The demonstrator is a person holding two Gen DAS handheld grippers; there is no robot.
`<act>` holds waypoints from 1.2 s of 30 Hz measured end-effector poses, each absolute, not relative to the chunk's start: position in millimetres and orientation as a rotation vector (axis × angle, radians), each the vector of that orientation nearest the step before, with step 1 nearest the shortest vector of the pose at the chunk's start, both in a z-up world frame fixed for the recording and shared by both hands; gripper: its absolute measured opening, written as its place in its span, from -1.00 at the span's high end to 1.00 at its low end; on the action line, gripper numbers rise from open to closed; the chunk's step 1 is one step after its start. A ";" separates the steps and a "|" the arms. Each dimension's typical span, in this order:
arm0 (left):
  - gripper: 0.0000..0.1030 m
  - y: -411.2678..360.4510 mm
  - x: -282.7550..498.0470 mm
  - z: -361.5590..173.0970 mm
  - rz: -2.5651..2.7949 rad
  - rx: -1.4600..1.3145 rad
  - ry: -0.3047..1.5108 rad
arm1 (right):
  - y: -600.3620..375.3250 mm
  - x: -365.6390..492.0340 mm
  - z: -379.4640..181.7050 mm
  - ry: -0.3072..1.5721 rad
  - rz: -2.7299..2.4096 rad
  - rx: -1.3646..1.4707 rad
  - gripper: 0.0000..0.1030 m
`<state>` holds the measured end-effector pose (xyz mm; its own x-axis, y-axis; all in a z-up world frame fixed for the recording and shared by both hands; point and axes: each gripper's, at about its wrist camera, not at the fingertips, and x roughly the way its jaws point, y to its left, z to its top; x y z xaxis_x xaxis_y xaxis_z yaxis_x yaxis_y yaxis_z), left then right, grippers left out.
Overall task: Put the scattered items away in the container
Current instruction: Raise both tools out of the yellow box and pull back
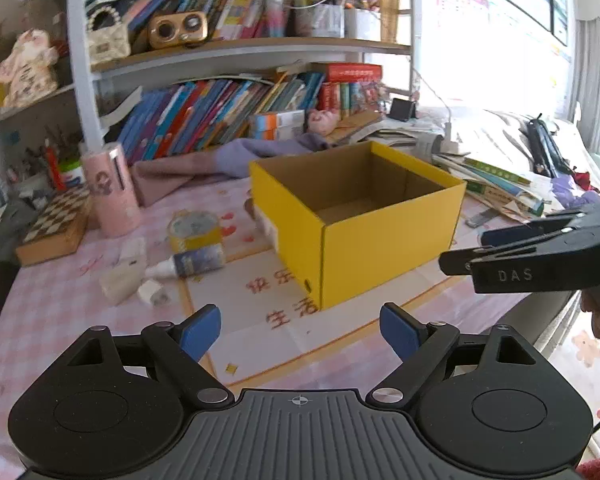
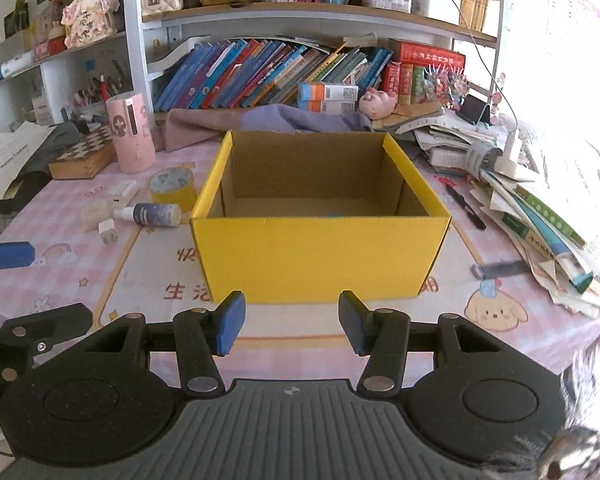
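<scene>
An open yellow cardboard box [image 1: 364,256] [image 2: 320,256] stands on the pink checked tablecloth. Left of it lie a small spray bottle [image 1: 194,262] [image 2: 154,215], a yellow tape roll [image 1: 194,230] [image 2: 171,186], a white charger plug [image 1: 154,294] [image 2: 108,231] and a white box [image 1: 120,278] [image 2: 96,212]. A black pen [image 2: 465,205] and a dark flat item [image 2: 500,269] lie right of the box. My left gripper [image 1: 300,332] is open and empty, in front of the box's near corner. My right gripper [image 2: 291,322] is open and empty, just before the box's front wall.
A pink cylinder [image 2: 131,138] and a wooden chessboard box [image 2: 85,156] stand at the back left. A purple cloth [image 2: 268,120] lies behind the box. A heap of books and papers [image 2: 540,216] fills the right side. Bookshelves rise behind the table.
</scene>
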<state>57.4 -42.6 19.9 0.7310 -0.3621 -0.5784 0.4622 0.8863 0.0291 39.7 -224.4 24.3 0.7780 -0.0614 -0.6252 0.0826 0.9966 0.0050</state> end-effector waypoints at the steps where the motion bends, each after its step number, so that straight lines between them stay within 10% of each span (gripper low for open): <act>1: -0.73 -39.1 56.0 19.0 -0.446 0.171 0.600 | -221.8 37.6 22.8 0.674 -0.083 0.037 0.02; 36: -0.73 26.1 35.7 -4.1 -0.309 0.103 0.674 | -148.3 22.5 -10.7 0.757 -0.004 0.050 -0.03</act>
